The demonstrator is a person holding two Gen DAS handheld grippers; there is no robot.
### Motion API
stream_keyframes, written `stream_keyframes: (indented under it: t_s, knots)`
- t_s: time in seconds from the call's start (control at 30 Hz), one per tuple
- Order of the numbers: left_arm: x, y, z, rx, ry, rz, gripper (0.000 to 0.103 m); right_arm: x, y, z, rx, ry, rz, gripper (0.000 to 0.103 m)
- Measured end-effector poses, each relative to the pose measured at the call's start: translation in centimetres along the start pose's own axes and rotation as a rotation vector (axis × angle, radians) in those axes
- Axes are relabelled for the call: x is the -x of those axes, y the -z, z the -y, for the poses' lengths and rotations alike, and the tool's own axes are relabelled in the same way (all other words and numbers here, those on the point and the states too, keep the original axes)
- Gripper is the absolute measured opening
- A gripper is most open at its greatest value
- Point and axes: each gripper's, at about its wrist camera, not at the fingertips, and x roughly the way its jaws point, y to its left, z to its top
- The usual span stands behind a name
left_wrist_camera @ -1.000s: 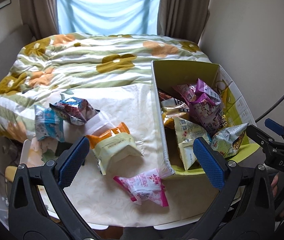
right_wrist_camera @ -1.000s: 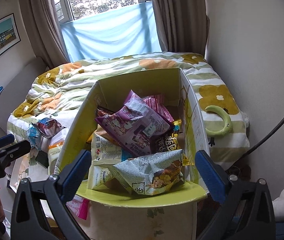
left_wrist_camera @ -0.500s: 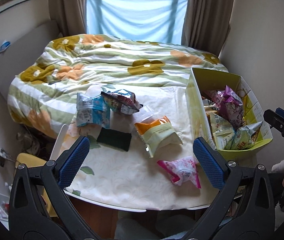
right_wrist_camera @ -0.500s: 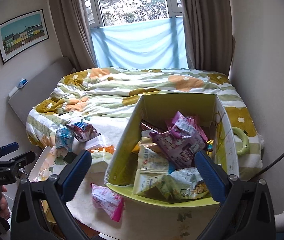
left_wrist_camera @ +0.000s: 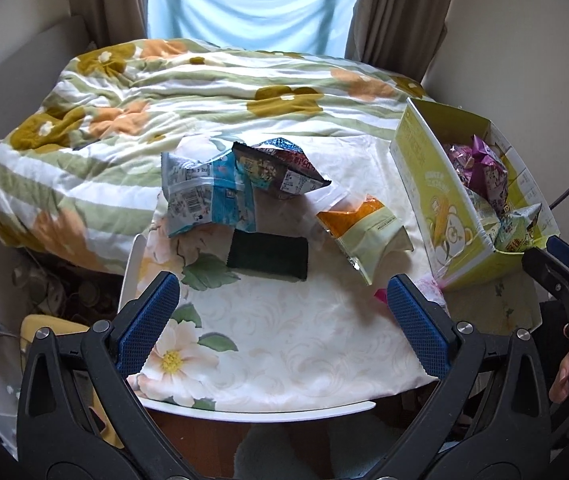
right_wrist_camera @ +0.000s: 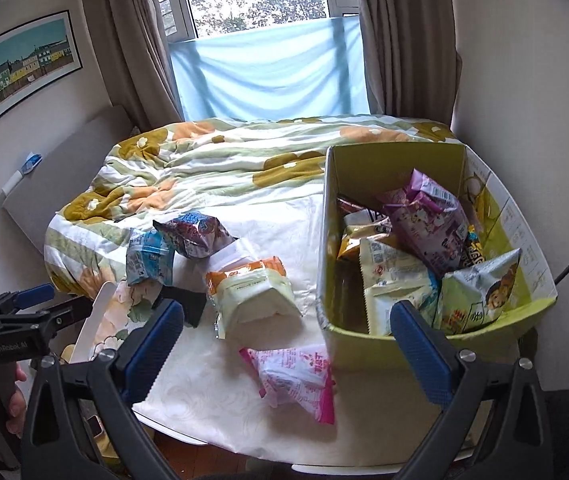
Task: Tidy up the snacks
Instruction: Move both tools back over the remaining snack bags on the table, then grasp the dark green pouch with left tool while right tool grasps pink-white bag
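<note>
Green cardboard box [right_wrist_camera: 496,322] stands on the bench [right_wrist_camera: 212,384] at right, holding several snack packets. Four packets lie loose outside it: pink packet [right_wrist_camera: 296,376] nearest the box, orange-topped packet [right_wrist_camera: 252,296], blue packet [left_wrist_camera: 208,196], and one dark, possibly maroon, packet [left_wrist_camera: 280,170]. Left tongs [left_wrist_camera: 284,320] and right tongs [right_wrist_camera: 288,340] both stand apart, holding nothing.

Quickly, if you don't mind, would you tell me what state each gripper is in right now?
Left gripper: open, fingers spread wide, holding nothing.
Right gripper: open, fingers spread wide, holding nothing.
</note>
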Motion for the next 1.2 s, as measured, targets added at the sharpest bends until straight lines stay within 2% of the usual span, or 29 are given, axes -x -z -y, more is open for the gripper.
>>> stream_keyframes:
  t_s: [0.33, 0.6, 0.77, 1.07, 1.2]
  knots:
    - [-9.4, 0.1, -2.1, -0.047, 0.106, -0.094, 0.102, -5.3, 5.6, -2.5, -0.081, 0.111, -0.082, 0.103]
    - [-17.0, 0.6, -2.3, -0.035, 0.092, -0.175, 0.102, -8.3, 7.6, -2.4, -0.101, 0.162, -0.130, 0.103]
    - [-18.9, 0.7, -1.9, -0.074, 0.043, -0.193, 0.102, -10.0, 8.0, -2.3, -0.055, 0.170, -0.137, 0.103]
    - [-19.8, 0.6, -0.3, -0.149, -0.033, -0.198, 0.102, -12.7, 8.3, -1.9, -0.010, 0.143, -0.177, 0.103]
    - [-19.6, 0.5, 0.1, -0.147, -0.035, -0.199, 0.097, -13.4, 8.1, -1.5, -0.014, 0.121, -0.191, 0.103]
